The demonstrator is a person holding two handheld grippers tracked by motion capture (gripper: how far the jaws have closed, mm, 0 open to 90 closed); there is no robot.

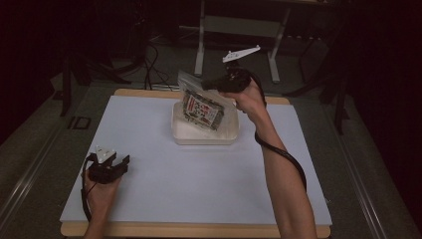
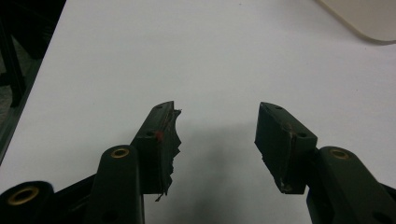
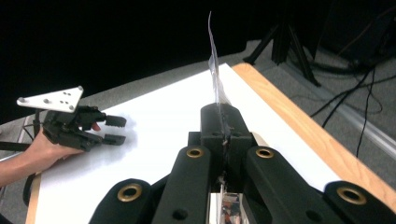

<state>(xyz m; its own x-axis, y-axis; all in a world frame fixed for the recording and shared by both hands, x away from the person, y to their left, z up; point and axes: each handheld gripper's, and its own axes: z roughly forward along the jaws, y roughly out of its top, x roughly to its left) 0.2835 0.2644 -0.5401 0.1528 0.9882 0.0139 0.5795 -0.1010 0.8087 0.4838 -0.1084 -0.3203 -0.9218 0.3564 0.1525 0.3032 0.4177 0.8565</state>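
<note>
High view: one clear packet point(image 1: 201, 108) upper centre, pinched by your right hand-held gripper point(image 1: 211, 84) over one white tray point(image 1: 204, 135), your left hand-held gripper point(image 1: 119, 162) lower left, white counter point(image 1: 199, 184), dark room; left gripper view: jaws apart, empty; right gripper view: jaws closed on packet edge point(image 3: 215, 60).

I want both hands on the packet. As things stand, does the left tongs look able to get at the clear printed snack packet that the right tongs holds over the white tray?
Probably yes: the left tongs are open and bare white table lies between them and the snack packet.
</note>
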